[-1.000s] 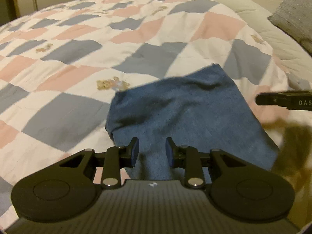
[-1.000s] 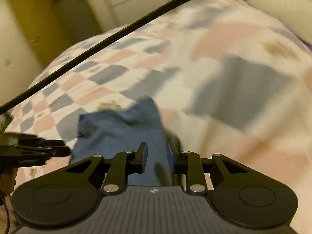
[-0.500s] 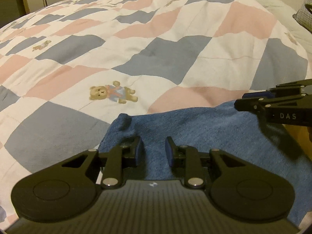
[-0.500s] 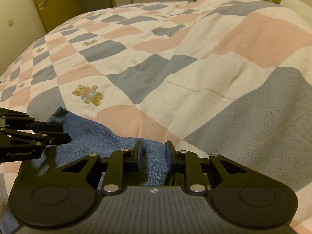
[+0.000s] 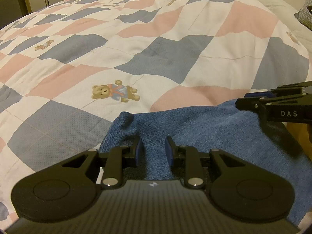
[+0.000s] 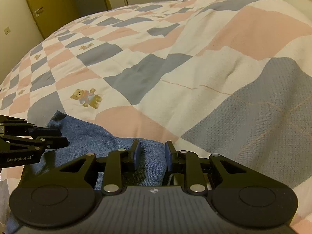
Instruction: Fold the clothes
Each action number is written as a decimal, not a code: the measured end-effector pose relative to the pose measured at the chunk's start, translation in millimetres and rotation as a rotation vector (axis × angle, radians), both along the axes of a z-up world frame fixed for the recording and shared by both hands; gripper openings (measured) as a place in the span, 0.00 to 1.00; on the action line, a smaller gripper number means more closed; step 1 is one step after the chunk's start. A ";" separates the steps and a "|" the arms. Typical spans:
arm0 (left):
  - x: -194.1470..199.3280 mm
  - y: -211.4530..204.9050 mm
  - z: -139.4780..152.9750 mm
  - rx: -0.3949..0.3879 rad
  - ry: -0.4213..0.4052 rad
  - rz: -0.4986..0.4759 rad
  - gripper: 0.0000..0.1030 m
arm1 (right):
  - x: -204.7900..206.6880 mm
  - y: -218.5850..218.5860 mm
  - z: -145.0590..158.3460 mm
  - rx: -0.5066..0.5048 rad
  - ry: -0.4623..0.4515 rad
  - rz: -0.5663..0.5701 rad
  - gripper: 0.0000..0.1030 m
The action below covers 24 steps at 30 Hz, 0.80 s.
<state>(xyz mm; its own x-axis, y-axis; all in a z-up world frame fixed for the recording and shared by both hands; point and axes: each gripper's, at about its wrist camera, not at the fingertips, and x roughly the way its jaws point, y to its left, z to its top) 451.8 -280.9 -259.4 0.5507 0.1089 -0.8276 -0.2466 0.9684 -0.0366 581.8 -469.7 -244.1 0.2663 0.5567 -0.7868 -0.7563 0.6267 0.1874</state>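
Left gripper [image 5: 154, 149] is low over the near-left part of the blue garment [image 5: 204, 128], jaws parted with a strip of denim-like cloth showing between the blue pads; nothing is pinched, so it reads as open. The garment lies on the checked quilt [image 5: 175, 66], its far-left corner humped up into a small ridge just ahead of the fingers, and the teddy bear print [image 5: 115, 93] sits on the quilt beyond that corner.

Moving right, the cloth runs across in a fairly flat band, far edge lying along a pink patch. Over at the right end sits the right gripper [image 6: 153, 152], also low on the fabric, also spread apart with cloth visible in the gap and no grip on it. From its own camera the garment's right edge falls just under its right finger, with bare quilt beyond.

Whether this is a fold just laid down and released, or a grab about to come, I can't settle from here.

Risks, in my judgement: with both tools pressed into soft bedding, closing could catch the quilt together with the garment and drag it up. That humped left corner could roll under and spoil a clean edge. And uneven lifting between the two sides would skew the fold line.
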 end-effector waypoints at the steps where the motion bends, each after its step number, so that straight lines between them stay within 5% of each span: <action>1: -1.2 -0.3 1.2 0.002 0.001 0.000 0.23 | -4.3 -2.4 3.9 0.007 -0.006 0.001 0.24; 15: -29.1 8.4 18.9 -0.004 0.062 0.061 0.23 | -64.1 -35.5 55.1 0.092 -0.086 0.024 0.25; 24: -27.3 4.6 20.4 0.007 0.080 0.067 0.23 | -65.6 -30.2 3.6 -0.036 -0.085 0.059 0.22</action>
